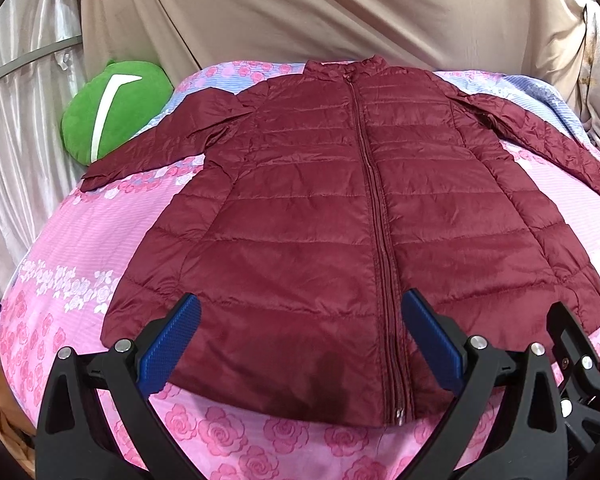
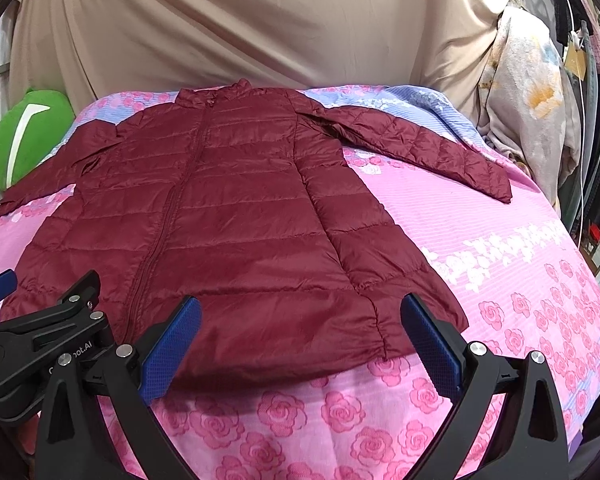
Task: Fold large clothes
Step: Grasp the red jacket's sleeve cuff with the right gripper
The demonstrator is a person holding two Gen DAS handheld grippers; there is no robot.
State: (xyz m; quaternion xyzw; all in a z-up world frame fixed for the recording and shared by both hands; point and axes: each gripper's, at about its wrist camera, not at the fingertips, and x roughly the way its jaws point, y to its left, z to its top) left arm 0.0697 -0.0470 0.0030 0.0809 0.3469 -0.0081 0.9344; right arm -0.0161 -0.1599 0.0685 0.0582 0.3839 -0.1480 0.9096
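A wide beige cloth backdrop (image 1: 300, 12) hangs behind a bed covered with a pink bedsheet printed with roses (image 1: 80, 240), which has a pale blue striped band at its far end. On this sheet lies the dark red quilted puffer jacket (image 1: 320, 208), spread flat with the front side up, the zipper closed along the middle, the collar toward the backdrop and the hem toward the cameras; both sleeves are stretched outward to the sides. A round green plush cushion with a white mark (image 1: 116, 108) sits at the far left corner of the bed, just beside the left sleeve. The left gripper (image 1: 300, 340) is over the hem near the zipper bottom, its blue-padded fingers (image 1: 172, 340) wide apart and holding nothing. The right gripper (image 2: 300, 340) is over the right part of the hem, its fingers also spread apart and empty.
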